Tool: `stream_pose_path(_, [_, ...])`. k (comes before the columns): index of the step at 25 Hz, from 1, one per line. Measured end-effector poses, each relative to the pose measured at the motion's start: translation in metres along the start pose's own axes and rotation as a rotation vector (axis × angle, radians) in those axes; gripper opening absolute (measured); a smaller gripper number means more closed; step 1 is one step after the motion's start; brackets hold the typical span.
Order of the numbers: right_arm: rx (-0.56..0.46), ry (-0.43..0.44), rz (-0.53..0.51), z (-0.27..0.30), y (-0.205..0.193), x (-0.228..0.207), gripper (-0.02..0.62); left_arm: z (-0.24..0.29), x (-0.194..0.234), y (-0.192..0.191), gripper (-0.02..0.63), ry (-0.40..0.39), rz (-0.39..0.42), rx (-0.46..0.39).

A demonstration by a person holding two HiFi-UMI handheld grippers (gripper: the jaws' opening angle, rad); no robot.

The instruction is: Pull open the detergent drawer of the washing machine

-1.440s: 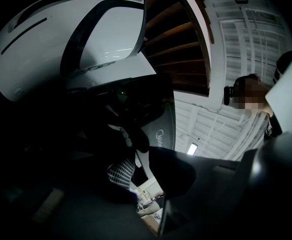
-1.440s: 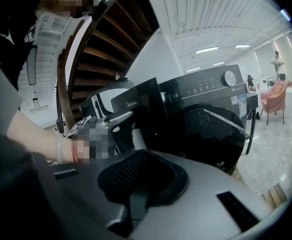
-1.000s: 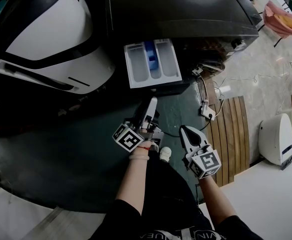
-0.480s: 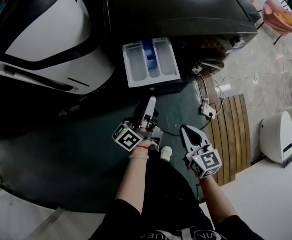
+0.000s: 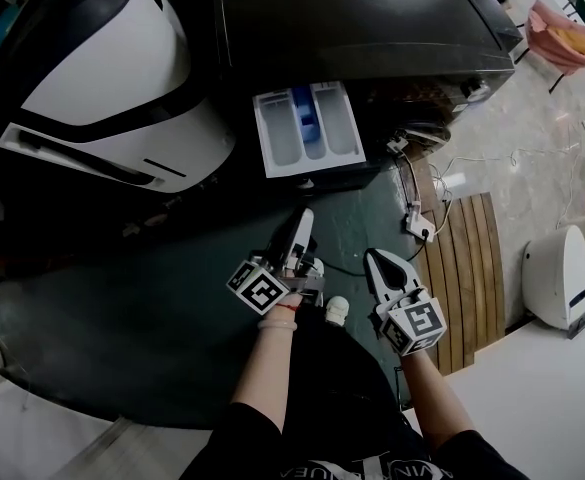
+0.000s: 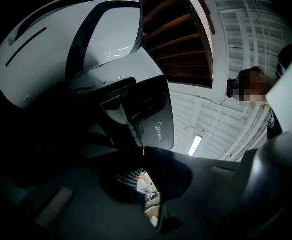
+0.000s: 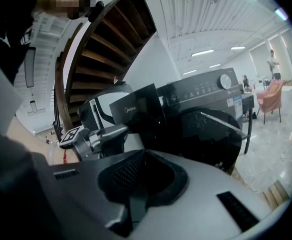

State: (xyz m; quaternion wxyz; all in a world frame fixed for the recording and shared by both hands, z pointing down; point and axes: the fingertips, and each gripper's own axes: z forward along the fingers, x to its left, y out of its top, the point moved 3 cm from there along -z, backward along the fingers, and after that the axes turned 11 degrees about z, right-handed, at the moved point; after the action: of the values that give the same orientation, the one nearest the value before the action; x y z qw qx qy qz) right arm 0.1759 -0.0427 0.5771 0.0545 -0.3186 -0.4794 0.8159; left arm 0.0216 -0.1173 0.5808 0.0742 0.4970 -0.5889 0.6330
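Note:
The dark washing machine (image 5: 372, 18) has its detergent drawer (image 5: 307, 128) pulled out, showing grey-white compartments and a blue insert. In the gripper views the drawer's dark front panel (image 6: 155, 119) (image 7: 136, 109) sticks out from the machine. My left gripper (image 5: 302, 226) (image 6: 144, 151) hangs a little below and in front of the drawer, apart from it. Its jaws are closing and nothing is between them. To its right, my right gripper (image 5: 375, 260) (image 7: 145, 154) is shut and empty, pointing towards the machine.
A large white-and-black appliance (image 5: 112, 78) stands left of the machine. A power strip with cables (image 5: 417, 223) lies on the floor beside wooden slats (image 5: 462, 268). White units (image 5: 557, 273) stand at the right. A pink cloth (image 5: 567, 38) is at the far right.
The left gripper's jaws have come together, below the open drawer. Both hands have hardly moved, and the drawer stays pulled out.

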Motion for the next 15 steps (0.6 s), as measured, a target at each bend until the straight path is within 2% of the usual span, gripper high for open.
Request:
stream_pose_path(9, [-0.058, 0.021, -0.035, 0.002, 0.039, 0.013, 0.011, -0.007, -0.011, 0.033, 0.009, 0.039, 0.146, 0.065])
stream_pose_path(15, [-0.098, 0.038, -0.058, -0.001, 0.067, 0.021, 0.011, -0.008, -0.027, 0.058, 0.009, 0.062, 0.301, 0.111])
